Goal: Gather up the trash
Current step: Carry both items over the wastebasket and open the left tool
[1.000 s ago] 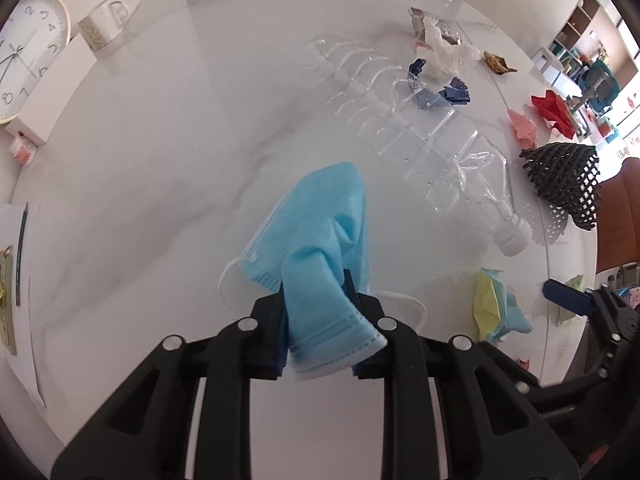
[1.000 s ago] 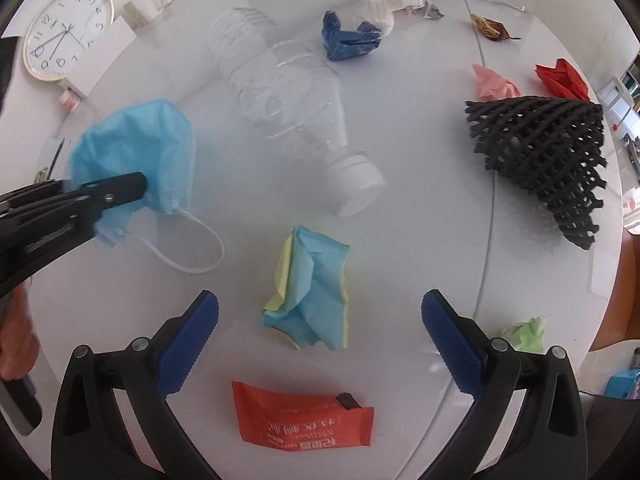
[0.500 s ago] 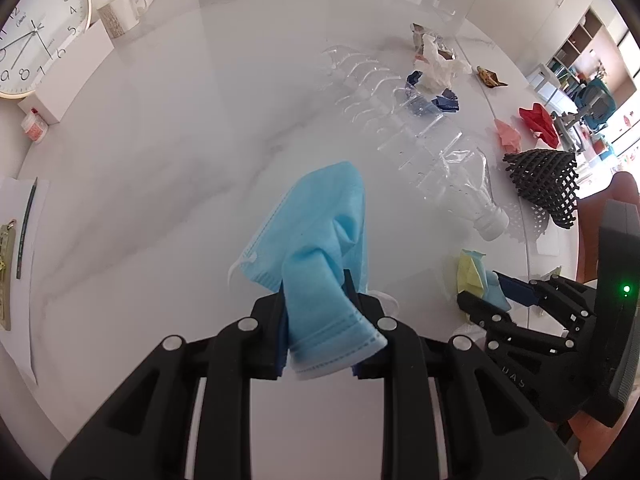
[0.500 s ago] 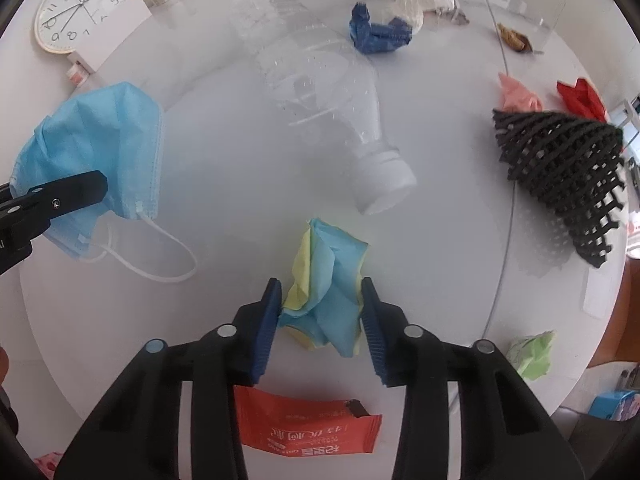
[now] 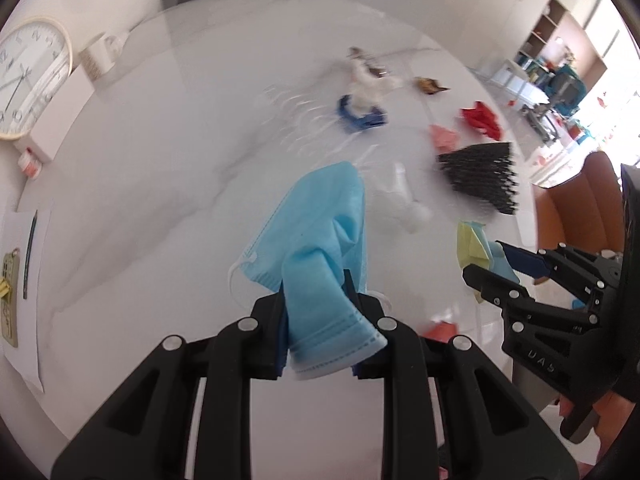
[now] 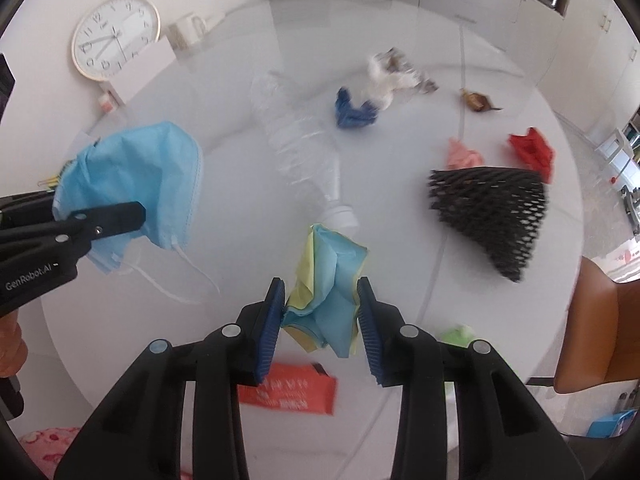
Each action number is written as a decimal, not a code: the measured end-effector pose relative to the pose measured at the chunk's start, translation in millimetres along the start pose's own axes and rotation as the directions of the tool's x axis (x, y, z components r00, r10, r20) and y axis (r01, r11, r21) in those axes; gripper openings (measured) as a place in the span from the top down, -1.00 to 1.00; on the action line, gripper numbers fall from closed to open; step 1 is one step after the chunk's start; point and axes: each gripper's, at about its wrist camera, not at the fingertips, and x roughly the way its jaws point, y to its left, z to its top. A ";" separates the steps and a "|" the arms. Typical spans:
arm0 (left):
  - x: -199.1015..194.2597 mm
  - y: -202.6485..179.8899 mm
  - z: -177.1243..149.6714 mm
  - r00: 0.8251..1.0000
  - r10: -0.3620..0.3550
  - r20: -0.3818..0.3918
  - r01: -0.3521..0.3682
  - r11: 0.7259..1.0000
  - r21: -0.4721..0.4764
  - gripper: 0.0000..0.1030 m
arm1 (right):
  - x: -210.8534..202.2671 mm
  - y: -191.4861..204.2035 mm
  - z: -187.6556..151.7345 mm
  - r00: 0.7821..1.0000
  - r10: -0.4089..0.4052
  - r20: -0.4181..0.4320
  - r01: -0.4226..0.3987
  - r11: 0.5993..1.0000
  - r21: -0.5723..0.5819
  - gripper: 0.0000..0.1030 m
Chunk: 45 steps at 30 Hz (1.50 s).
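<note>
Left hand-held gripper (image 5: 322, 330) pinches our mask (image 5: 320, 240) above the bench (image 5: 160, 184); its loops (image 6: 188, 276) dangle and could snag. Right hand-held gripper (image 6: 320, 324) squeezes our paper wad (image 6: 326, 292), which we judge may slip.

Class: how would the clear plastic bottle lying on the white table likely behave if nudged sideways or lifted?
The clear ribbed plastic bottle lies on its side, so it would probably roll. It looks empty, so likely light. Its thin walls may crumple under the tongs.
</note>
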 end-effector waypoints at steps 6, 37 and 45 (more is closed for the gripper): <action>-22.2 -50.5 -8.9 0.999 -0.045 0.019 0.043 0.997 0.058 0.57 | -34.9 -36.1 -18.6 0.999 0.015 0.037 -0.016 1.000 0.016 0.28; 87.7 -357.4 -78.1 0.987 -0.059 -0.153 0.090 0.975 0.204 0.57 | -79.3 -300.8 -146.3 0.998 0.036 -0.052 -0.035 0.999 0.037 0.24; 115.8 -367.9 -85.4 0.982 -0.023 -0.189 0.065 0.974 0.219 0.54 | -79.4 -315.3 -162.5 0.996 0.060 -0.066 -0.055 0.996 0.066 0.24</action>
